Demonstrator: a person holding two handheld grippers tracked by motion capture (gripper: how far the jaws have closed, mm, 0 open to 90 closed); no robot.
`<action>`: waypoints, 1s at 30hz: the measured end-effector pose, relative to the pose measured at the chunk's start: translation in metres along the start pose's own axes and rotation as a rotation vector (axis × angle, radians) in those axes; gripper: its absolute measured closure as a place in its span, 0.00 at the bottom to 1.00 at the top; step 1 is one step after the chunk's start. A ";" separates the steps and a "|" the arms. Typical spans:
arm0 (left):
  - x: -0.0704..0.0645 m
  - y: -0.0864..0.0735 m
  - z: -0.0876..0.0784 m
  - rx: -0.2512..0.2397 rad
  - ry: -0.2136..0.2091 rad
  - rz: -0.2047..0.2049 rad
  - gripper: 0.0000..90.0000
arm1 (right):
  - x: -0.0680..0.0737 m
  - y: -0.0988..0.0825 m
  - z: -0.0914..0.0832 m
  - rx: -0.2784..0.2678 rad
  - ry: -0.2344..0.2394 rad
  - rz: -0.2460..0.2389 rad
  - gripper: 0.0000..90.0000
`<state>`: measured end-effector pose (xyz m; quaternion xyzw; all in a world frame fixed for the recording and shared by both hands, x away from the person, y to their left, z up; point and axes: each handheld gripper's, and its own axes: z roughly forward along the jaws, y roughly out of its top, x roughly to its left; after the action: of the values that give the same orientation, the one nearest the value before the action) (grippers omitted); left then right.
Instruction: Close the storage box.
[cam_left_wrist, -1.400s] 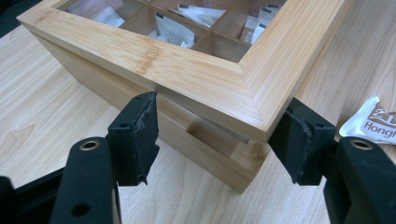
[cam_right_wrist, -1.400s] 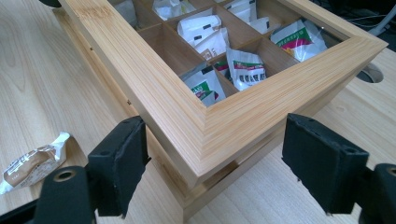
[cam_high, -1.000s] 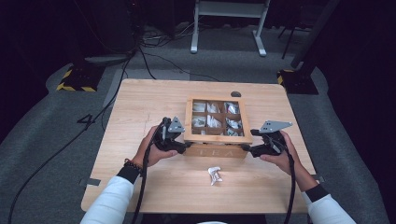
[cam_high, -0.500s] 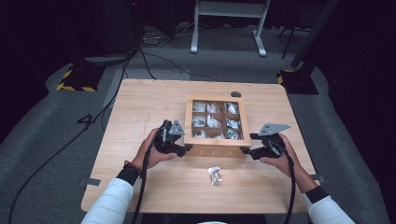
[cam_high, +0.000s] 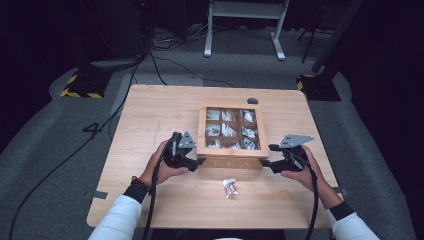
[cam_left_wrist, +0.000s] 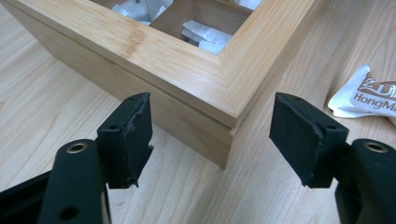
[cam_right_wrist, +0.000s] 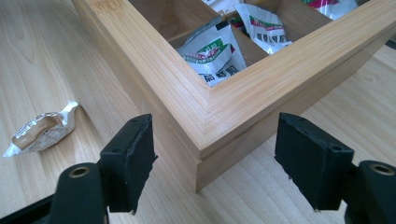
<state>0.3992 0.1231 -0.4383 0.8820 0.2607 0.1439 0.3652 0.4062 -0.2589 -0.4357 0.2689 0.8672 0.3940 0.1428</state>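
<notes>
Now the wooden tea box (cam_high: 231, 161) sits mid-table, slightly toward the far side, its lid down and packets visible through the panes. Its two near corners each lie in front of a gripper. The left gripper (cam_left_wrist: 212, 135) has just been opening its jaws: they stand apart either side of the near left corner, pads clear of the wood, nothing pinched. The right gripper (cam_right_wrist: 215, 156) frames the near right corner the same way, jaws wide and not touching. Compared with a second ago, both hands have hardly shifted and the box has not moved. That suggests a release, or a setting-up to take the lid edge. A loose sachet (cam_high: 229, 187) lies nearer the person, apart from the box, on the table (cam_high: 150, 115).
</notes>
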 end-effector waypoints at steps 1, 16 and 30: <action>-0.001 0.000 -0.002 0.003 0.005 0.005 0.32 | 0.000 0.000 -0.001 -0.001 0.002 -0.006 0.31; 0.001 0.007 -0.029 -0.078 0.061 -0.016 0.29 | 0.002 0.014 -0.023 -0.072 -0.039 -0.023 0.36; 0.008 0.007 -0.018 -0.026 0.089 -0.027 0.30 | -0.003 0.014 -0.012 -0.011 -0.066 0.000 0.35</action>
<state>0.3999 0.1334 -0.4200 0.8663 0.2867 0.1816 0.3665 0.4082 -0.2605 -0.4176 0.2809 0.8599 0.3896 0.1727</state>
